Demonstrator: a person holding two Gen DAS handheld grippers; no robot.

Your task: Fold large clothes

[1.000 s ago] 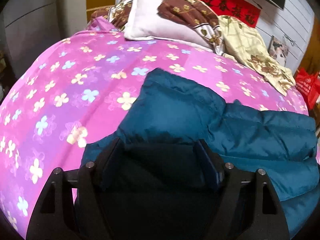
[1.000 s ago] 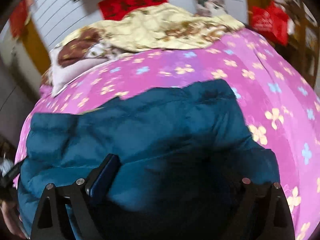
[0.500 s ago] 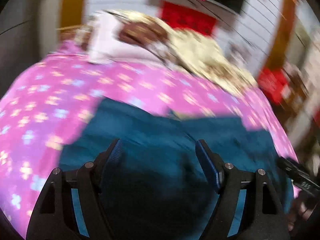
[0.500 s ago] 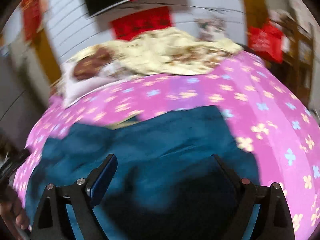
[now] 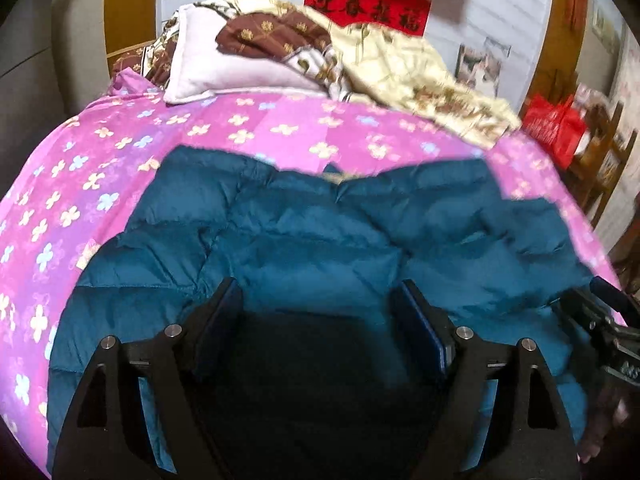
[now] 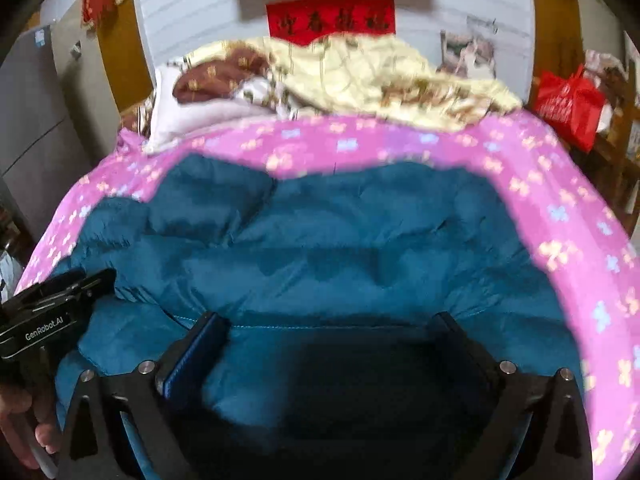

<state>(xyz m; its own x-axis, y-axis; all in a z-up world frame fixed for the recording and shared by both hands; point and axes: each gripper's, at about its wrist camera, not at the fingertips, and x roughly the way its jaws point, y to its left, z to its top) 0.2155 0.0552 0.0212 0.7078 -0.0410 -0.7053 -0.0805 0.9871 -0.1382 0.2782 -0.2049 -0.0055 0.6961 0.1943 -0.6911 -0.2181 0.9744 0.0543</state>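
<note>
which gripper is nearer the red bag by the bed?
Right. The red bag sits off the bed's right side; the right gripper works the jacket's right half, the left gripper its left.

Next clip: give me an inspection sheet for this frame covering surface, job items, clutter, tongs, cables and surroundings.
Surface: bed with a pink floral bedsheet, mostly covered at the near end.
Job's things: teal puffer jacket lying spread across the sheet, puffy and creased, not visibly folded.
Clutter: white pillow and a brown and cream floral quilt heaped at the head of the bed.
Tongs: left tongs open above the jacket, nothing between the fingers; right tongs open, also over the jacket.
Cables: nothing seen.
Surroundings: red banner on the white wall, red bag right of the bed.
</note>
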